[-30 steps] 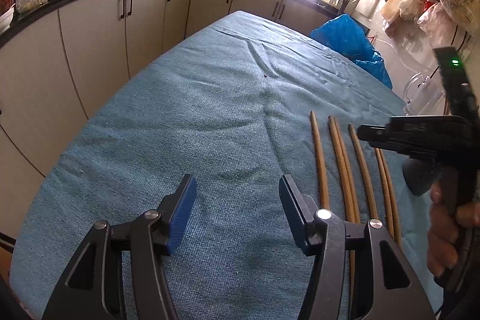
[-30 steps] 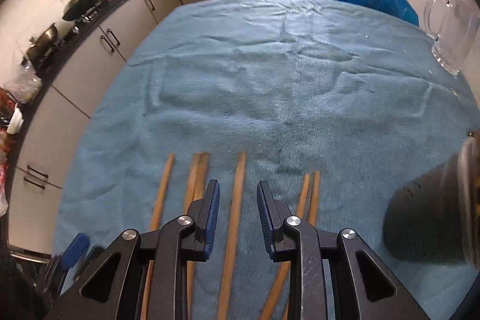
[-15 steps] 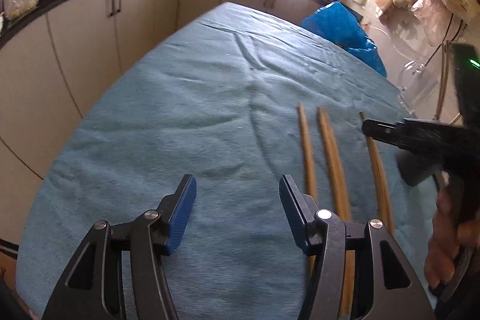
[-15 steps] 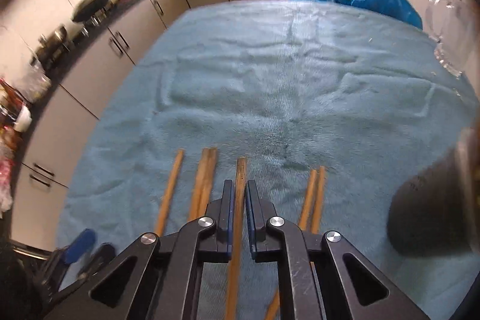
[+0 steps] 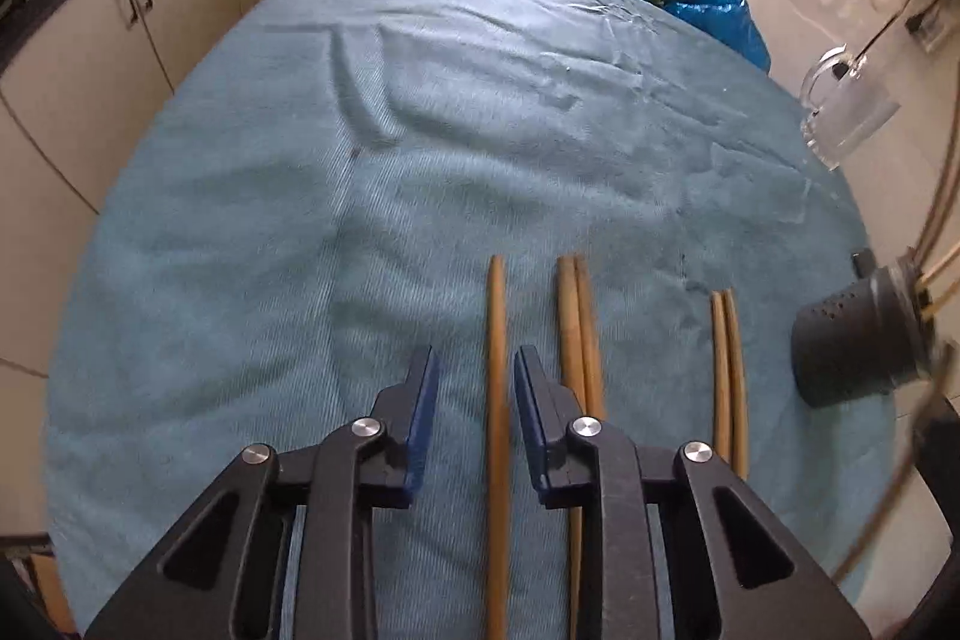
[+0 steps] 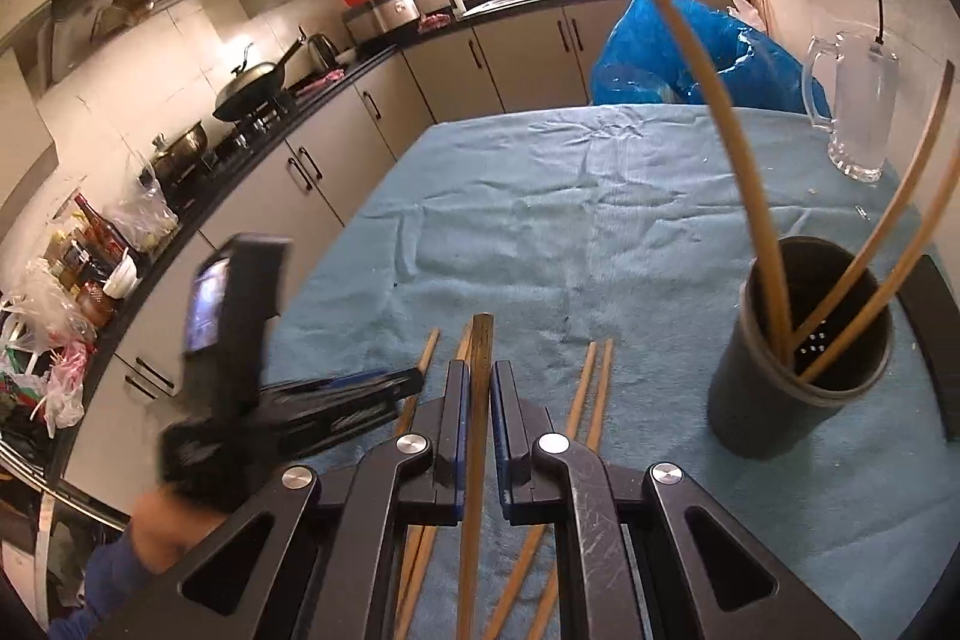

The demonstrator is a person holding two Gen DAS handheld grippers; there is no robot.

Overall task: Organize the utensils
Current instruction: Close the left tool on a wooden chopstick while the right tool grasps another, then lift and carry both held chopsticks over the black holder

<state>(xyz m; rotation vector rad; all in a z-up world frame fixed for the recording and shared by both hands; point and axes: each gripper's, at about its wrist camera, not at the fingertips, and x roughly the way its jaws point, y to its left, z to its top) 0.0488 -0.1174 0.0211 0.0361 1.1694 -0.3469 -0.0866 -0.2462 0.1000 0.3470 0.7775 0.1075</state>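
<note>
Several wooden chopsticks lie on the blue cloth (image 5: 420, 172). My left gripper (image 5: 474, 370) is open, its jaws on either side of a single chopstick (image 5: 495, 340) on the cloth. A pair (image 5: 576, 316) and another pair (image 5: 727, 358) lie to its right. My right gripper (image 6: 478, 388) is shut on one chopstick (image 6: 480, 346), lifted above the cloth. A dark perforated holder (image 6: 798, 358), also in the left wrist view (image 5: 858, 340), stands at the right with three chopsticks (image 6: 720, 100) in it.
A clear glass mug (image 6: 852, 112) stands at the far right of the table. A blue plastic bag (image 6: 678, 52) lies beyond the table's far edge. Kitchen cabinets and a counter with pans (image 6: 252, 82) run along the left.
My right gripper has shut on a chopstick and lifted it off the cloth. My left gripper has moved right over the leftmost chopstick and narrowed its opening.
</note>
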